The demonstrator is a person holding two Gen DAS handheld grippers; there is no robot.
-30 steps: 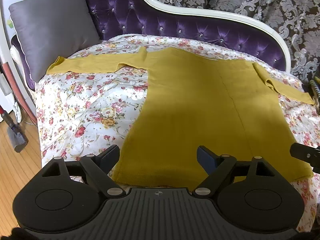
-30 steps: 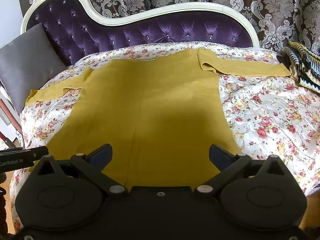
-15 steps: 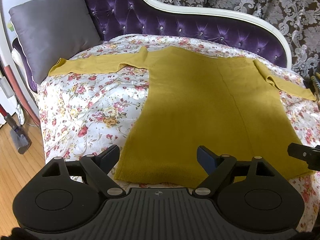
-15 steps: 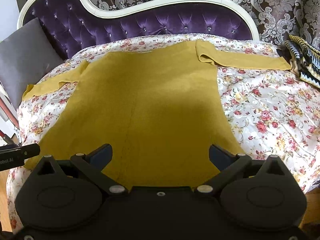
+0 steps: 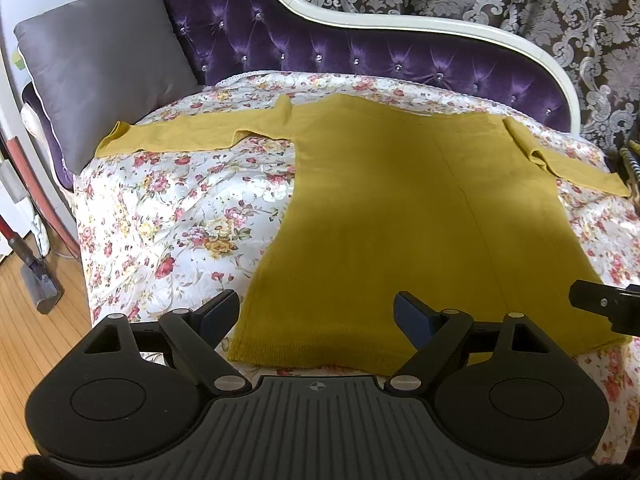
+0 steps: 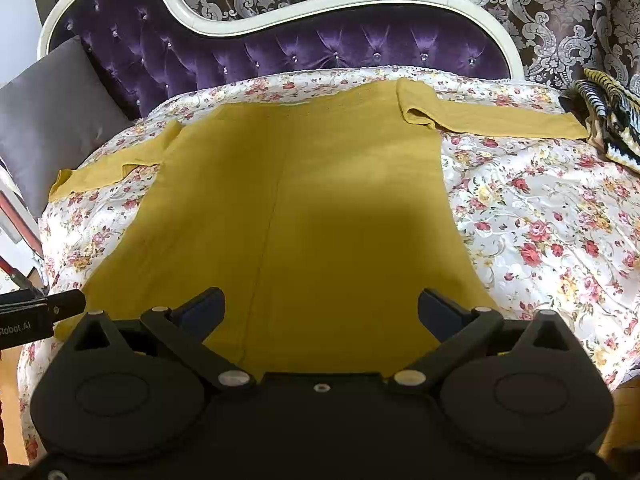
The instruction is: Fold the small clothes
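Observation:
A mustard-yellow long-sleeved top [image 5: 400, 208] [image 6: 304, 208] lies flat on a floral bedspread [image 5: 172, 216] [image 6: 552, 216], hem nearest me, both sleeves stretched out sideways. My left gripper [image 5: 318, 312] hovers open over the hem's left corner, with nothing between its fingers. My right gripper [image 6: 320, 308] hovers open over the hem's right part, also holding nothing. Each gripper's tip shows at the edge of the other's view: the right one [image 5: 600, 304] and the left one [image 6: 48, 306].
A purple tufted headboard [image 5: 320, 48] with a white frame runs along the far side. A grey cushion [image 5: 100, 60] leans at the left. A striped dark-and-yellow cloth [image 6: 612, 120] lies at the right end. Wooden floor [image 5: 24, 360] and a vacuum head [image 5: 36, 280] sit left of the bed.
Both views have drifted slightly, so the top's hem sits a little farther from the fingers. The grippers stay open and the top lies unchanged.

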